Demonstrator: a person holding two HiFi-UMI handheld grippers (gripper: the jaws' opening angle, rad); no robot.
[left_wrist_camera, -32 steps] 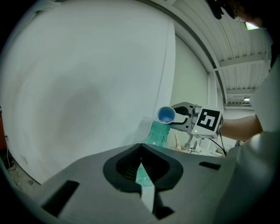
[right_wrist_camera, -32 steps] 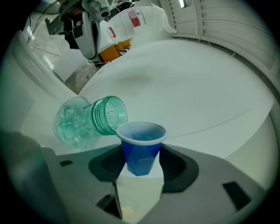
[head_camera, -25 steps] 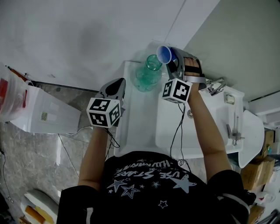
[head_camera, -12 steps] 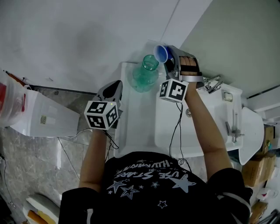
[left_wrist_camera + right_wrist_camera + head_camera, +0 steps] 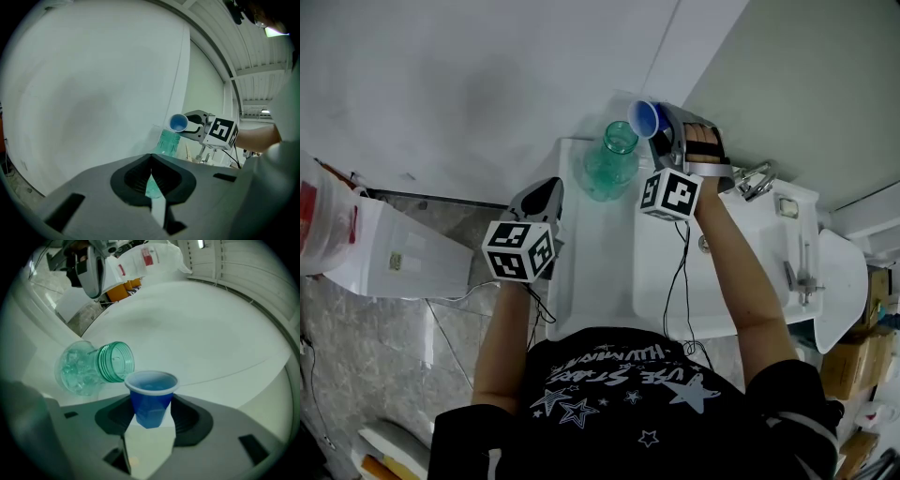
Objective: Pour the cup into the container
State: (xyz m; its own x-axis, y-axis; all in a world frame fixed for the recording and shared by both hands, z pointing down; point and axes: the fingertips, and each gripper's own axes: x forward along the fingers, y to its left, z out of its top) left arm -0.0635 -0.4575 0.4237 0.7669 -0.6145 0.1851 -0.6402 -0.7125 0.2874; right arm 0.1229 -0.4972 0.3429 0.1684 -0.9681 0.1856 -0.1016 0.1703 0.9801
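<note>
Cup (image 5: 646,118) of blue plastic, clamped round its lower body by the jaws of the right gripper (image 5: 151,406), hangs tipped on its side just above the mouth of a green see-through container (image 5: 609,161). Seen from the left gripper view, the cup's lip sits directly over the container's threaded neck. It is so close there that no view settles whether the two touch or stand barely apart. Nor can any view show whether anything is running from the cup.

The container stands upright on a white counter (image 5: 595,253), with a pale wall close behind it.

The left gripper (image 5: 151,157) is held level, short of the container on the side away from the cup, and points toward it. Its jaws are drawn together at the tips, with only a thin slit left between the pads. Nothing is gripped in them, and the container's green body shows through that slit.

On the container's other side, past the right gripper and the hand (image 5: 705,142) that carries it, lies a white basin (image 5: 750,272) with a metal tap (image 5: 757,180) at its rim.

Well away from the container, on the left gripper's side, a white box (image 5: 394,248) rests on a speckled grey floor (image 5: 356,328).
</note>
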